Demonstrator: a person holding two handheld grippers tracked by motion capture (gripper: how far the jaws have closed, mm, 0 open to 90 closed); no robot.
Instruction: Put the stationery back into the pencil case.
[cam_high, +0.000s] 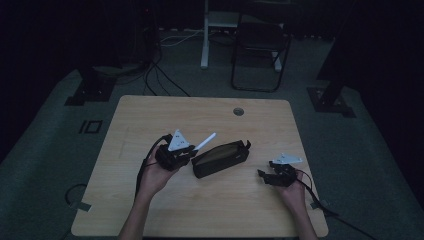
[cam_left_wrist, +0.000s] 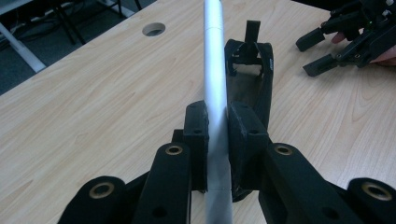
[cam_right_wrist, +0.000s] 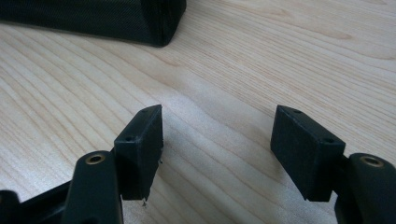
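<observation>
In left tongs (cam_left_wrist: 217, 123): slim silver-white pen (cam_left_wrist: 214, 60), smooth, straight.

A smooth, satin-grey metal-looking pen (cam_left_wrist: 214, 70) sits between matt black plastic fingers (cam_left_wrist: 196, 135) — beside a woven black cloth pouch (cam_right_wrist: 93, 16) on the pale wood-grain tabletop (cam_right_wrist: 261, 56).

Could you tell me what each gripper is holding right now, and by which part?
The left gripper clamps a slim silver-white pen near its lower end, above the open black fabric pencil case. The right gripper is open and holds nothing.
</observation>
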